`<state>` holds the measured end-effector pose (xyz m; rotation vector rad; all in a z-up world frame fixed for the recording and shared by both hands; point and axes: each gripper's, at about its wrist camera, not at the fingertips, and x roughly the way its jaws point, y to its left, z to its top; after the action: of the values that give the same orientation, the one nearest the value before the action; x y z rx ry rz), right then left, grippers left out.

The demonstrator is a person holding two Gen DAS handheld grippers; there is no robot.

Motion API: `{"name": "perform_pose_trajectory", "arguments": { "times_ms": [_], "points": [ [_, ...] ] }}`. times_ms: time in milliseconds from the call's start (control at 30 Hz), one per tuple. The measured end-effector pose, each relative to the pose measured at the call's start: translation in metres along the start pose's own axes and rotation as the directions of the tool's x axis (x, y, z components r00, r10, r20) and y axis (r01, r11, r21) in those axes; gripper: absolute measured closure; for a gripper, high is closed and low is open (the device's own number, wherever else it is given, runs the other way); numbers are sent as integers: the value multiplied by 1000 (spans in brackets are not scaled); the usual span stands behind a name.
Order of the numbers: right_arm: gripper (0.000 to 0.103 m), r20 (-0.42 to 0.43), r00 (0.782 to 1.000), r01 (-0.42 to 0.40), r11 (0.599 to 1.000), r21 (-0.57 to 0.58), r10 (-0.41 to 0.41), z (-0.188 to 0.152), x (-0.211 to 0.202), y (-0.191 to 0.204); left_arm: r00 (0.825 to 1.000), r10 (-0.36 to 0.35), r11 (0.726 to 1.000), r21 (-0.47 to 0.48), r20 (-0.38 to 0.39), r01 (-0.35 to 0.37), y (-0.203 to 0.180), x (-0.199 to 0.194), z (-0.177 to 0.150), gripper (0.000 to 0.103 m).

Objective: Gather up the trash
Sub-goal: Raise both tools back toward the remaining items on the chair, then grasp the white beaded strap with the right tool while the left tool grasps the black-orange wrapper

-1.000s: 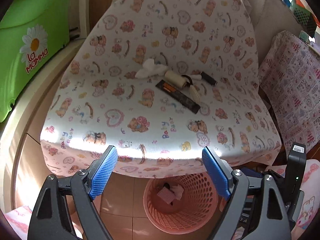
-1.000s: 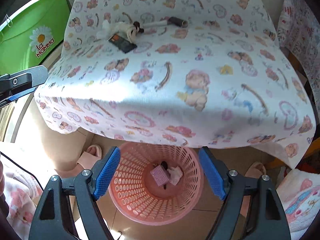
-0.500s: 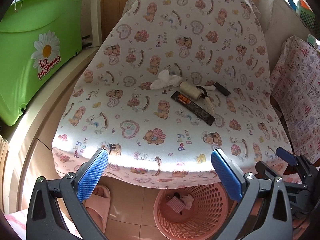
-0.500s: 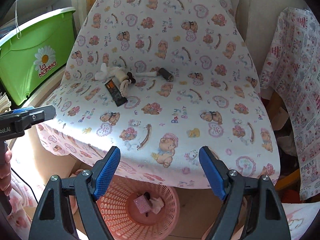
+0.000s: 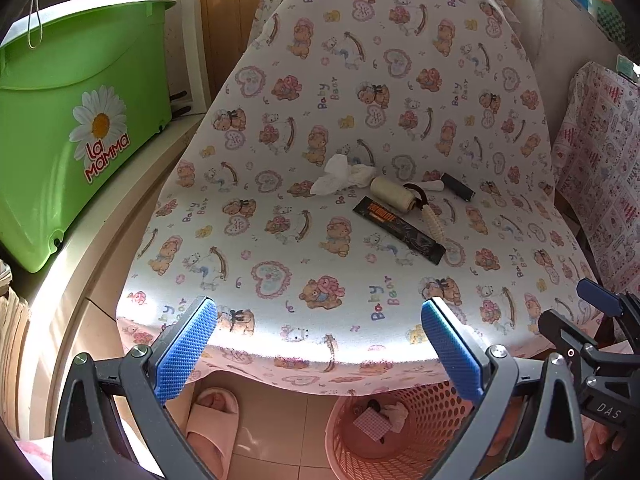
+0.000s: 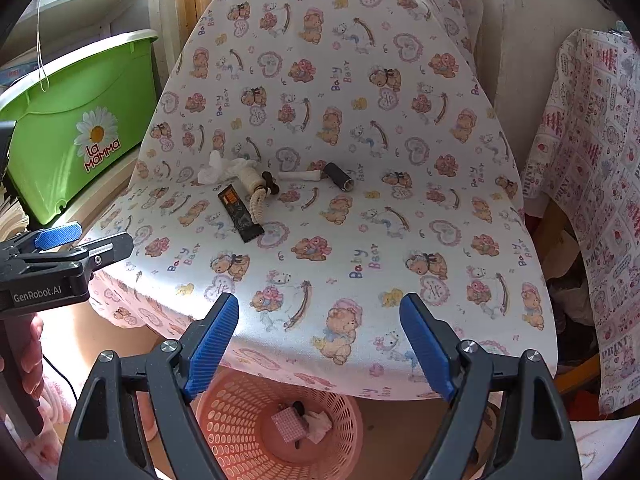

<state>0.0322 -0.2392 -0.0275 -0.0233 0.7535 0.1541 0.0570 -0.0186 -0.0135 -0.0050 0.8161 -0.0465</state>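
- My left gripper (image 5: 318, 354) hangs in front of the near edge of the table, its blue pads spread wide with nothing between them.
- My right gripper (image 6: 320, 346) is spread too, a little less wide, and empty; it also hangs at the near edge, further right.
- The table is draped in a teddy-bear cloth (image 5: 360, 120), and the trash lies together in a small cluster toward the middle of it.
- A crumpled white tissue (image 5: 340, 174) sits at the left of that cluster, touching a cream roller with a ribbed handle (image 5: 394, 194).
- A flat black wrapper with orange print (image 5: 398, 230) lies just in front of the roller, slanting toward me and to the right.
- A small black cylinder (image 6: 339, 176) lies at the right end, beside a thin white stick (image 6: 298, 177).
- The pink perforated basket (image 6: 240, 420) stands on the floor under the near edge of the table; a pink checked packet (image 6: 289, 424), a white scrap and something dark are inside it.
- A pink slipper (image 5: 212, 424) lies on the floor left of the basket.
- A green tub with a daisy on it (image 5: 76, 120) stands on a ledge at the left.
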Motion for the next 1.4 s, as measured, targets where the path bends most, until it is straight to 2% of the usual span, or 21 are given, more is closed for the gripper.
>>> {"name": "perform_pose_trajectory", "arguments": {
  "times_ms": [100, 233, 300, 333, 367, 400, 500, 533, 633, 700, 800, 867, 933, 1000, 1033, 1067, 1133, 1167, 1200, 1267, 1400],
  "points": [
    [19, 25, 1000, -7, 1000, -17, 7, 12, -1, 3, 1000, -12, 1000, -4, -8, 12, 0, 1, 0, 8],
    [19, 44, 998, -52, 998, -35, 53, 35, 1, 7, 1000, -18, 1000, 14, -10, 19, -1, 5, 2, 31],
    [19, 34, 994, -102, 994, -38, 104, 44, 4, 8, 998, -38, 999, -13, 40, 38, 3, 4, 3, 36],
    [19, 30, 993, -109, 993, -48, 111, 47, 7, 9, 997, -36, 999, -26, 64, 38, 4, 4, 4, 45],
    [24, 27, 995, -97, 993, -70, 99, 49, 10, 11, 996, -34, 999, -32, 80, 37, 5, 3, 6, 61],
    [35, 24, 996, -83, 992, -100, 85, 52, 14, 14, 995, -32, 999, -31, 90, 35, 4, 3, 9, 66],
    [61, 0, 996, -92, 986, -137, 93, 62, 24, 16, 992, 23, 1000, -8, 126, -22, -2, 0, 16, 66],
    [64, -5, 994, -108, 985, -133, 108, 66, 26, 14, 991, 29, 1000, 2, 134, -29, -4, -2, 19, 66],
    [70, -7, 990, -143, 982, -123, 143, 76, 31, 11, 995, -12, 998, 59, 102, 6, -10, -3, 32, 66],
    [86, -12, 985, -171, 980, -102, 170, 82, 38, 9, 997, -56, 993, 107, 59, 50, -16, 1, 40, 65],
    [88, -44, 975, -218, 975, -38, 216, 87, 53, 1, 996, -13, 990, 143, 87, 0, -22, 4, 52, 66],
    [88, -61, 971, -232, 973, -6, 232, 88, 62, -1, 997, -56, 990, 130, 59, 48, -21, 11, 60, 65],
    [88, -84, 970, -228, 974, -14, 226, 88, 69, 1, 996, -78, 995, 71, 51, 74, -13, 20, 64, 65],
    [88, -70, 980, -187, 982, -34, 184, 88, 71, 3, 996, -71, 997, 25, 56, 69, -7, 29, 61, 59],
    [88, -67, 985, -164, 986, -44, 161, 88, 73, 4, 997, -68, 998, 2, 26, 68, -4, 37, 59, 53],
    [88, -74, 985, -158, 986, -51, 154, 88, 76, 5, 998, -70, 997, -19, -1, 70, -3, 43, 59, 51],
    [88, -86, 983, -166, 985, -43, 162, 89, 82, 7, 996, -86, 995, -53, -22, 85, 0, 50, 58, 46],
    [88, -89, 982, -171, 985, -38, 167, 89, 84, 8, 997, -74, 996, -50, -17, 73, 0, 51, 58, 38],
    [87, -91, 981, -177, 984, -36, 173, 90, 86, 11, 999, -48, 998, -40, -12, 47, -2, 52, 58, 35],
    [87, -95, 980, -182, 982, -48, 177, 89, 91, 17, 1000, -13, 1000, -29, -11, 13, -4, 55, 61, 33],
    [87, -112, 976, -197, 978, -72, 188, 87, 98, 32, 1000, -25, 998, -49, -6, 25, -3, 58, 67, 33]
  ]
}}
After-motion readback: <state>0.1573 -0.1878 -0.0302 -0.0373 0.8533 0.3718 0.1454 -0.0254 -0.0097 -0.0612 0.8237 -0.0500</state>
